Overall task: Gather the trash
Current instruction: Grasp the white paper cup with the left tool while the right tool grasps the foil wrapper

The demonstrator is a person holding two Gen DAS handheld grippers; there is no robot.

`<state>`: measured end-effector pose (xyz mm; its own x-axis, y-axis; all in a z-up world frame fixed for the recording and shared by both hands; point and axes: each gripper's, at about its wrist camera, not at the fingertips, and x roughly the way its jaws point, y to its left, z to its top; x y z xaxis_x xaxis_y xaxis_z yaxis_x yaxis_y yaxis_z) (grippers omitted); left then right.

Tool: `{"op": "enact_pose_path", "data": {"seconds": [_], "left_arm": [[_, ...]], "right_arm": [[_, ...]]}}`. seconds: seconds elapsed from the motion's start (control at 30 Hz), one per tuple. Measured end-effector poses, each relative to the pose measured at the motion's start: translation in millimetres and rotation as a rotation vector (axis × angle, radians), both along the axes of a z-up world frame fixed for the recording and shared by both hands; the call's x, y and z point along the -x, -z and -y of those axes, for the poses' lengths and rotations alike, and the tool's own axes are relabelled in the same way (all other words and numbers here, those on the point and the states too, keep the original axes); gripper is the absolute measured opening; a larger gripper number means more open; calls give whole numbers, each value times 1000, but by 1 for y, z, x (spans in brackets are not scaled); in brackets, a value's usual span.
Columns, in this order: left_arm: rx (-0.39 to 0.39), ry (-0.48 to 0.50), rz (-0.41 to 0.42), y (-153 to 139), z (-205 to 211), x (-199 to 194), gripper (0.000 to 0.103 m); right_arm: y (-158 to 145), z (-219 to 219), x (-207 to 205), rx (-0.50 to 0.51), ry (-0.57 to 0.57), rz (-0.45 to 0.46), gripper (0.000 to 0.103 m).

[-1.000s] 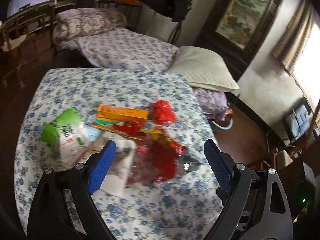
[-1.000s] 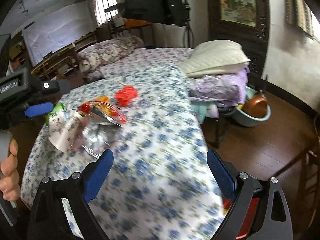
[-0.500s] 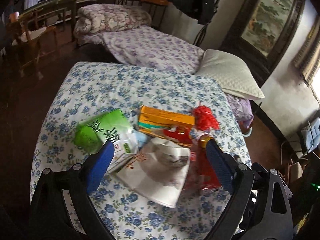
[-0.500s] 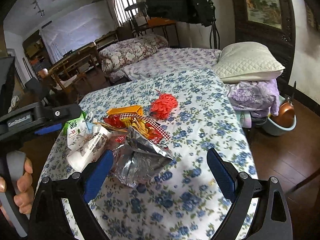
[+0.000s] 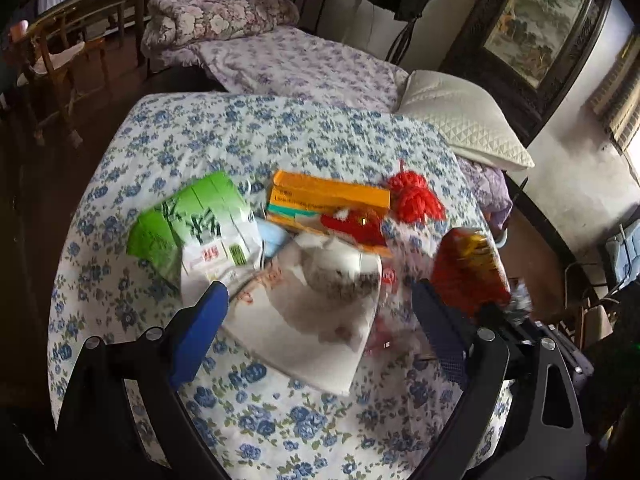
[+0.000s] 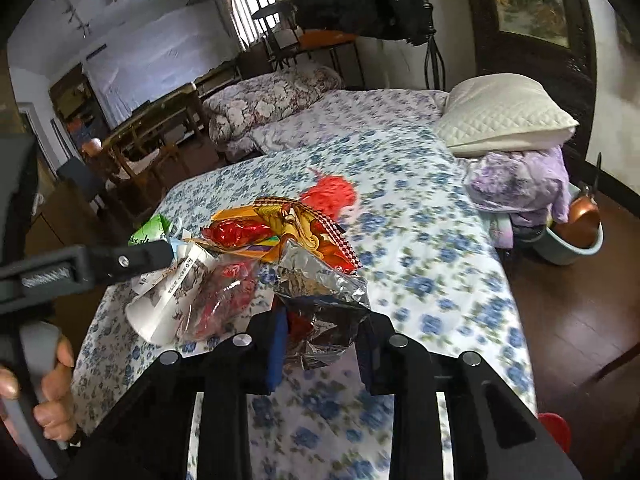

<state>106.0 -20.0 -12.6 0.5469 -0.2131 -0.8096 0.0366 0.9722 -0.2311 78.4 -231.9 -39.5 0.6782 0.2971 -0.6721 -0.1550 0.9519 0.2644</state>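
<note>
Soft daylight from window (image 6: 250, 20); dim corners; motion blur on tablecloth (image 6: 420, 240); fisheye-bent edges.

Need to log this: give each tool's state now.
Left tool: open, holding nothing.
Right tool: jaws just closed, gripping the foil snack bag.

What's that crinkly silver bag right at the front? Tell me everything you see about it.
The silver foil bag is an opened snack wrapper, shiny inside, printed red and yellow outside. It is crumpled and tilted, its near end raised off the flowered tablecloth. The right gripper has just been closing, and its pads pinch the bag's near edge. Its far end lies against the other wrappers.
</note>
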Motion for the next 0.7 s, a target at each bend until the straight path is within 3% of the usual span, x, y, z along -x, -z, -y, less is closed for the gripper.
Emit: {"op": "enact_pose_path", "data": {"seconds": [0.17,0.4,0.7], "left_arm": [[0,8,-18,5,-2,11,90],[-92,27,-23,13,5,8,90],[-126,8,-74,32,4,-6,90]], "right_arm": [[-4,9,8,23,-6,13,29],[5,4,5,46,-14,-15,35],[8,4,5,38,-7,-22,38]]}}
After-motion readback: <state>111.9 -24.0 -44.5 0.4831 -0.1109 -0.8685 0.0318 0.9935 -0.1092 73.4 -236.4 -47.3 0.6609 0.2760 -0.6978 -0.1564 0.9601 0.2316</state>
